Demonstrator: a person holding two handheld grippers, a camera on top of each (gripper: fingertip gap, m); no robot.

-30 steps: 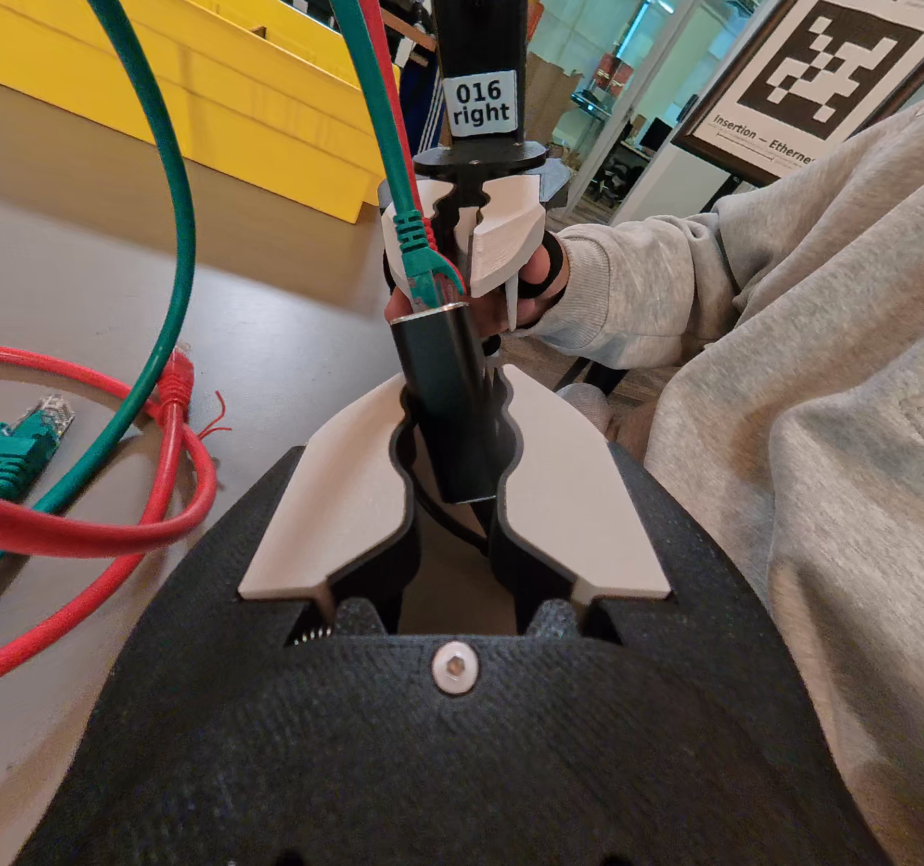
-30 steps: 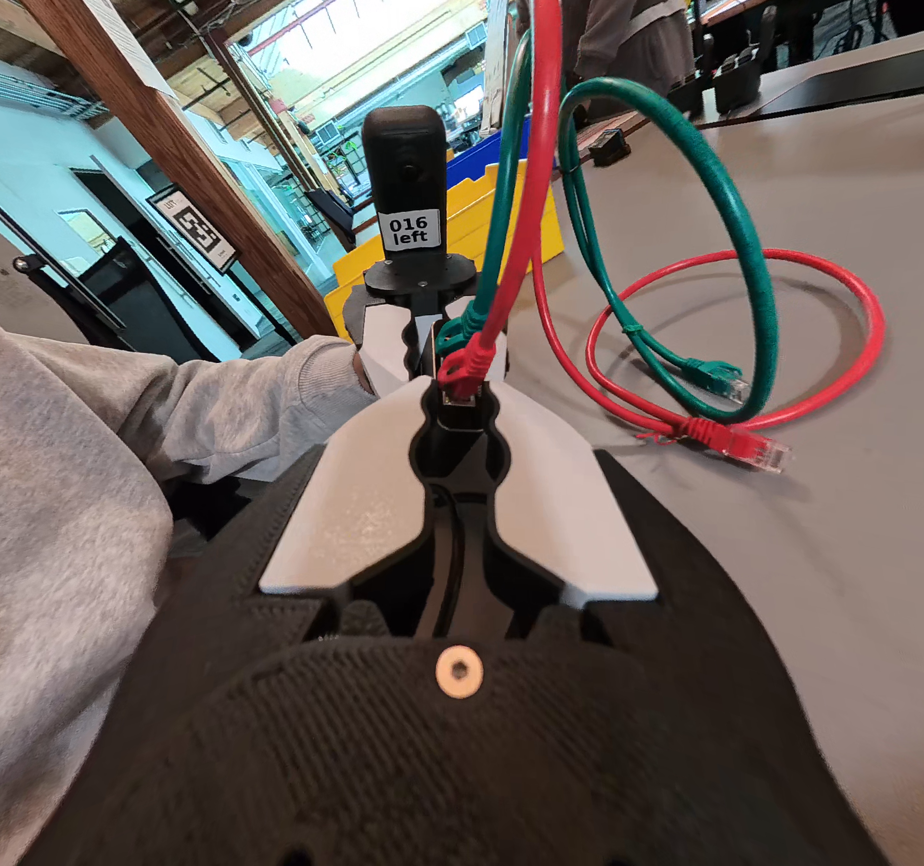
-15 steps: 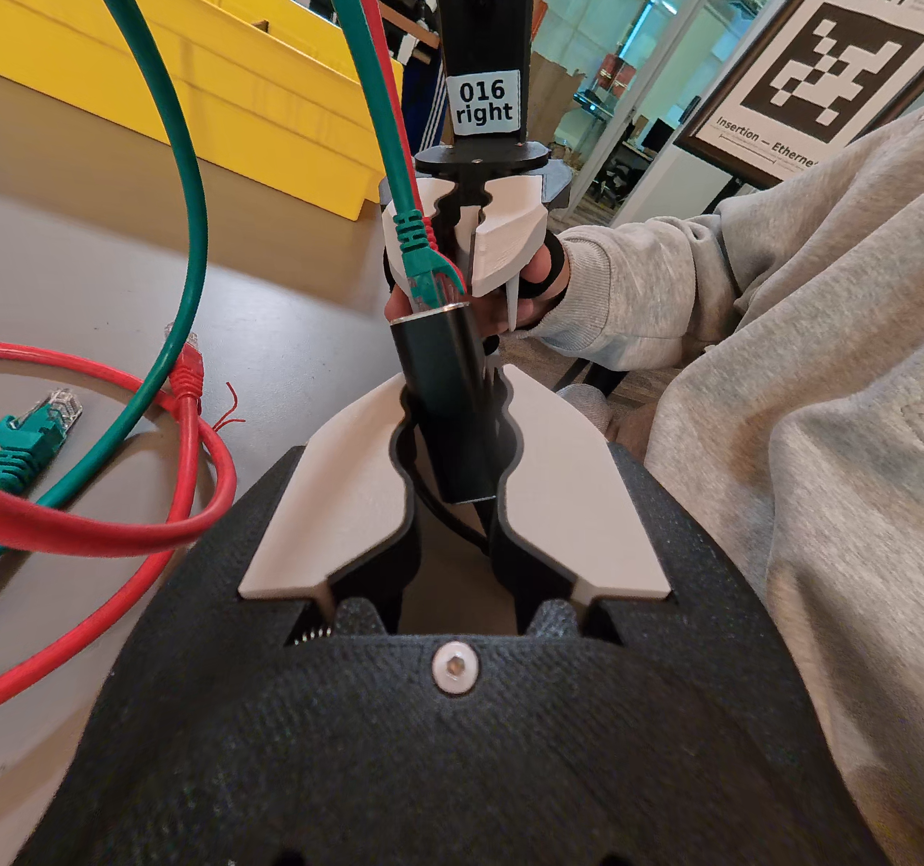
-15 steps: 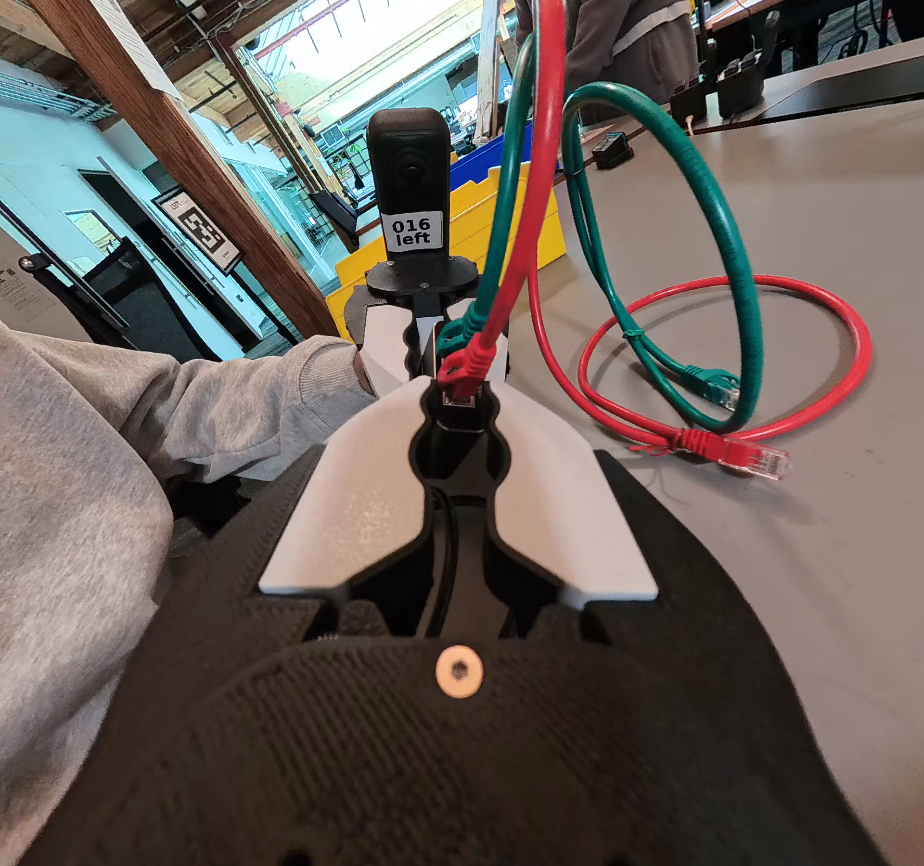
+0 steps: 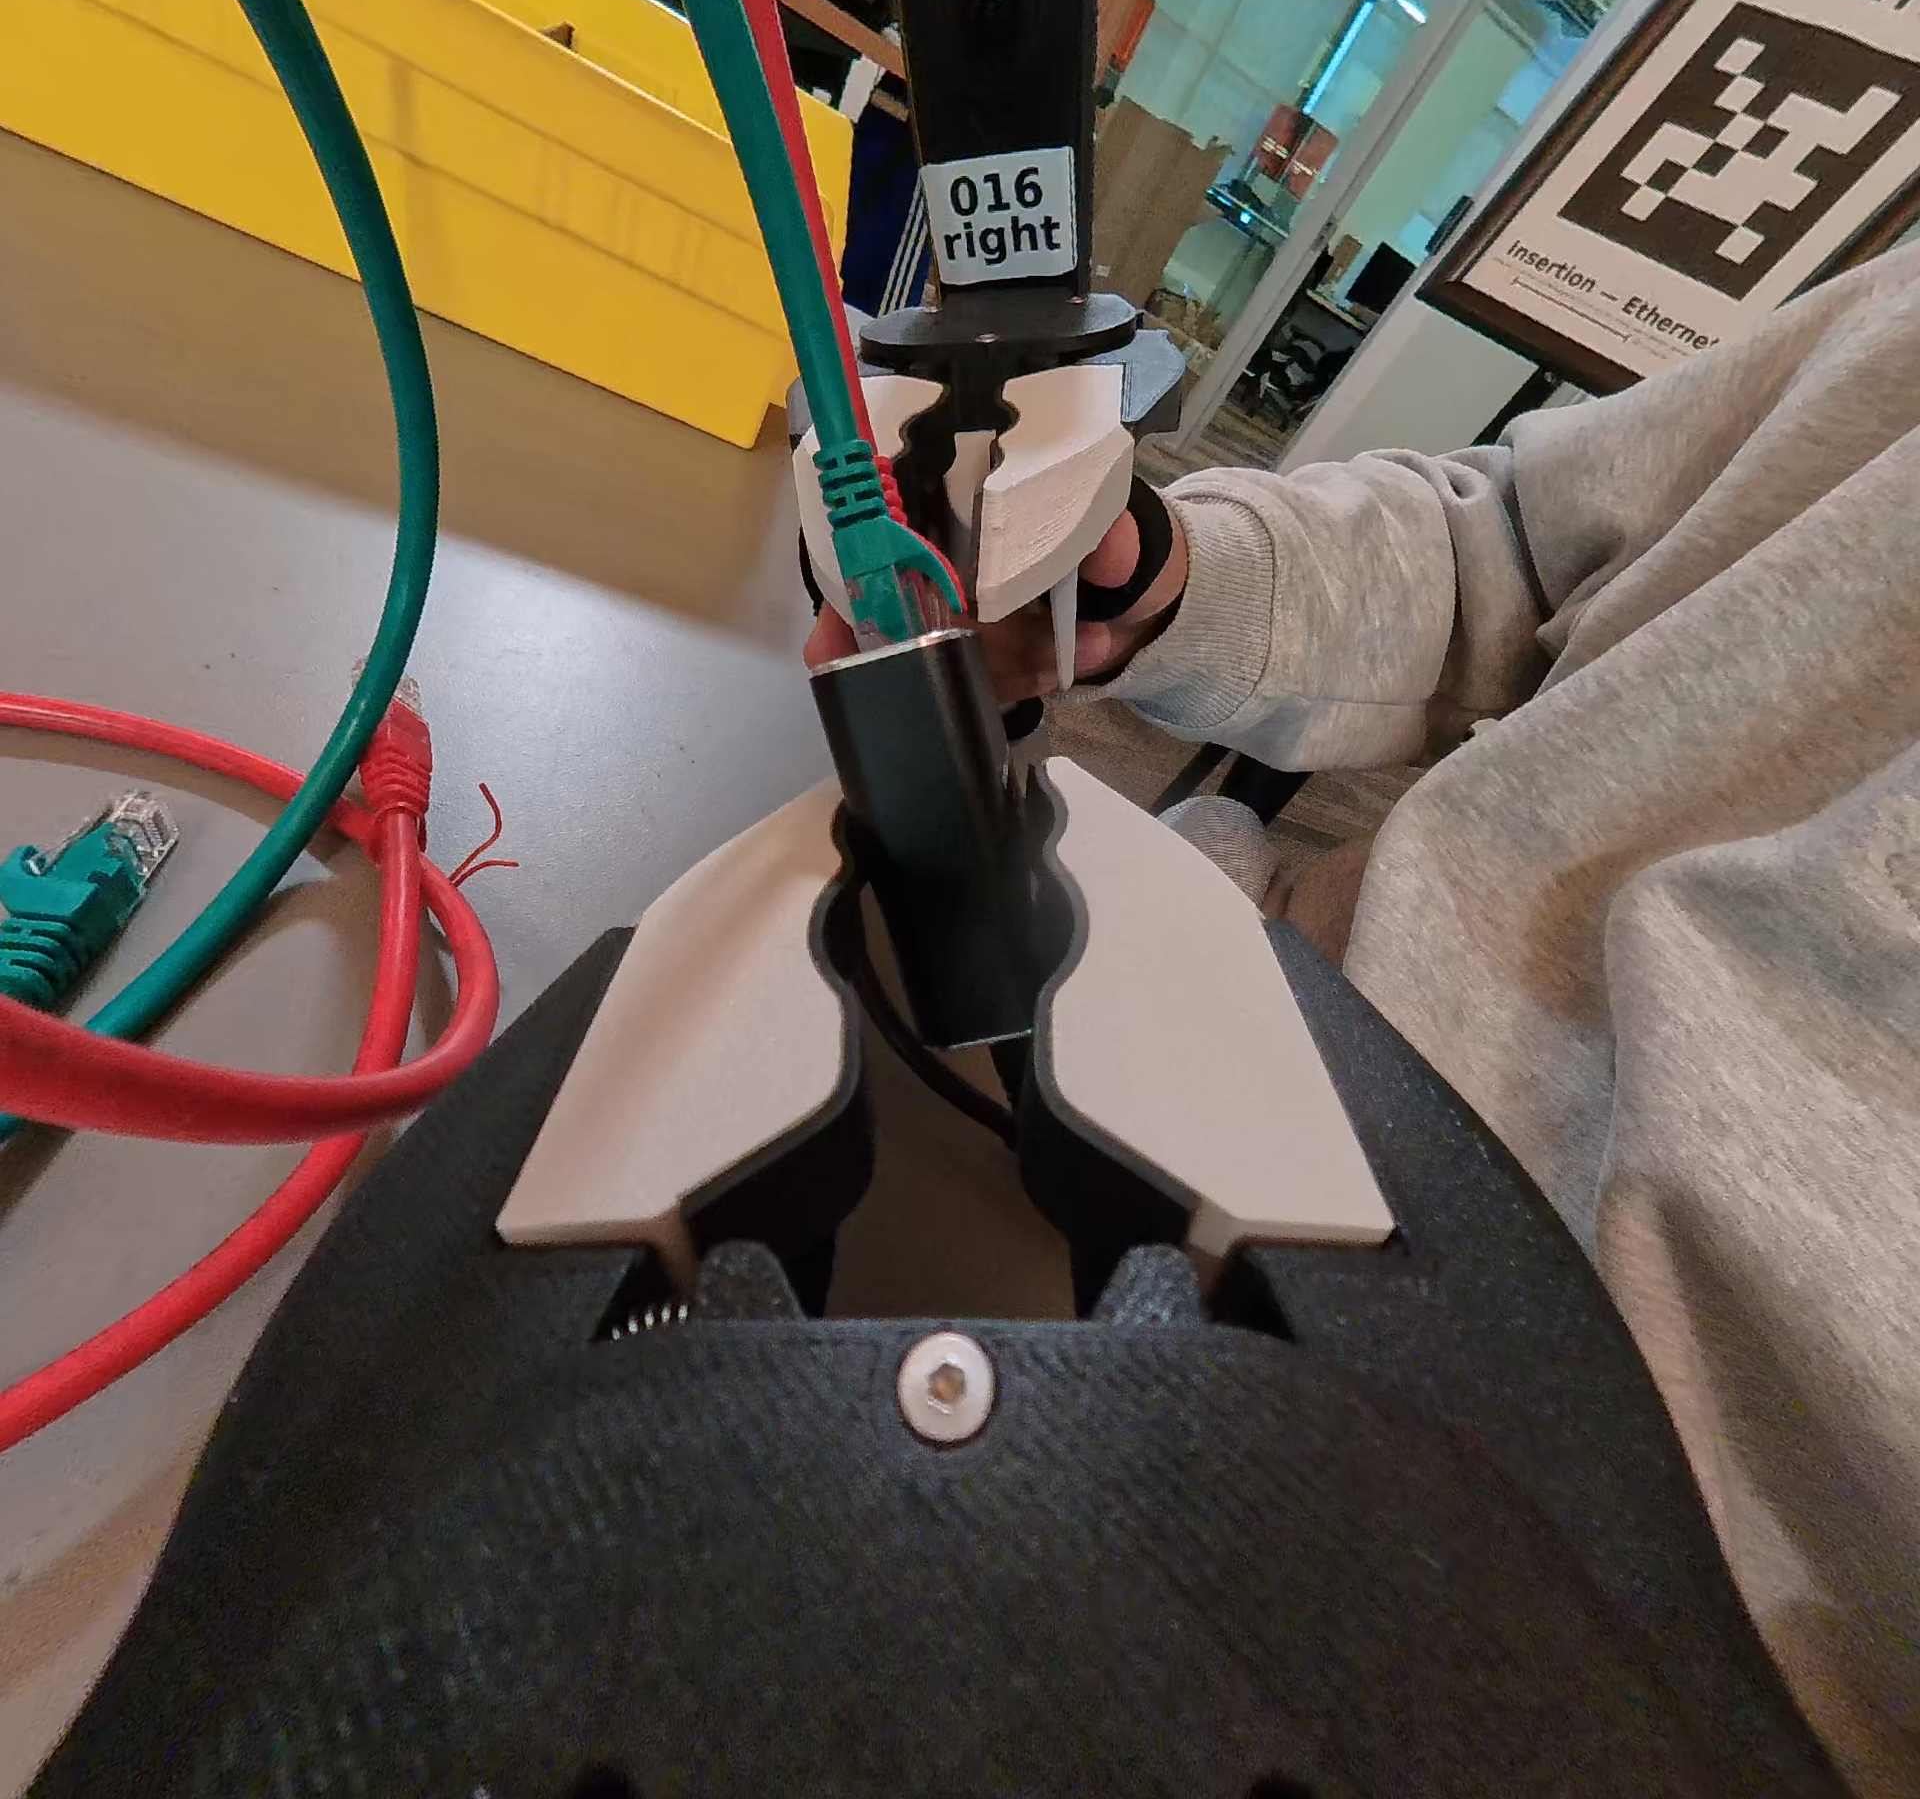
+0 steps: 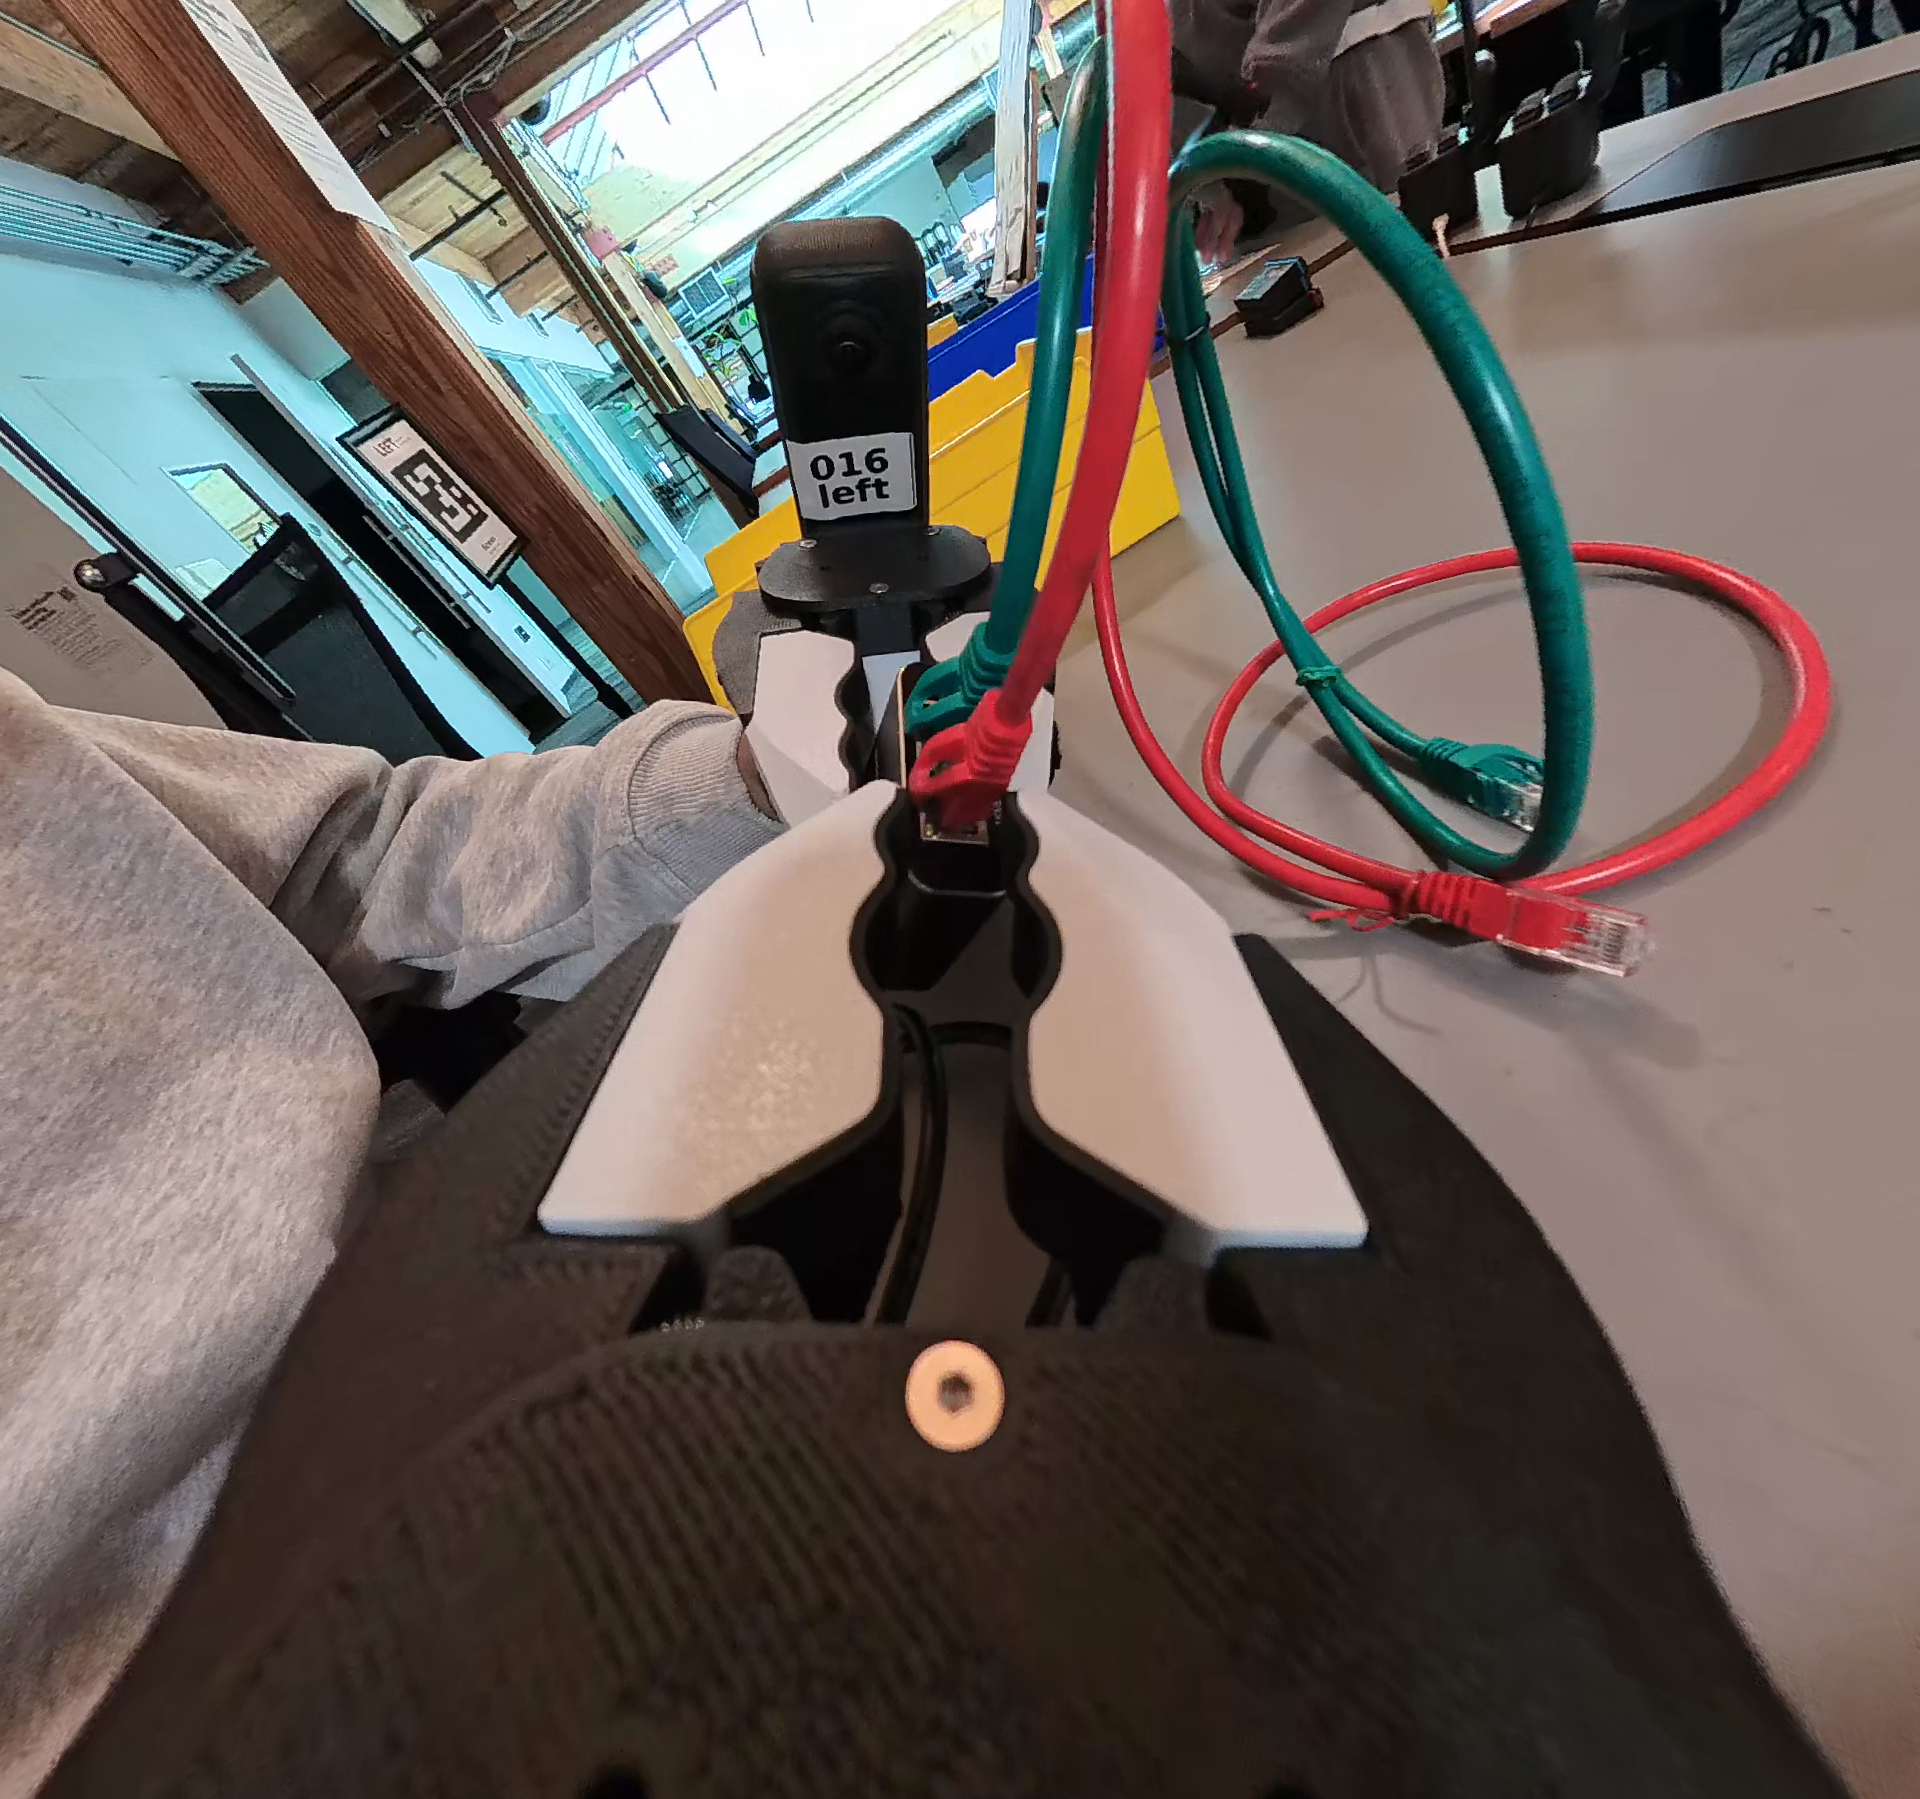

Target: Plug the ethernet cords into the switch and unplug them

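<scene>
A slim black switch [image 5: 914, 762] is held in the air between both grippers. My left gripper [image 5: 945, 804] is shut on one end of it. My right gripper [image 6: 954, 804] is shut on the other end [image 6: 951, 882]. It faces me in the left wrist view [image 5: 966, 523]. A green cord's plug [image 5: 878, 554] and a red cord's plug [image 6: 971, 752] sit in ports on the switch's top. Both cords arch up and loop down onto the grey table [image 6: 1662, 1230]. The free green end [image 6: 1481, 773] and free red end [image 6: 1548, 934] lie there.
A yellow bin [image 5: 468, 139] stands at the table's far edge. A grey sleeve [image 5: 1558, 710] fills the side by the table edge. A framed marker sign [image 5: 1714, 139], a wooden post [image 6: 343, 295], a standing person [image 6: 1320, 14] and small black items [image 6: 1278, 289] are behind.
Both grippers and the switch have shifted slightly, and the cord loops and free ends have slid a little across the table. Both grips are unchanged.
</scene>
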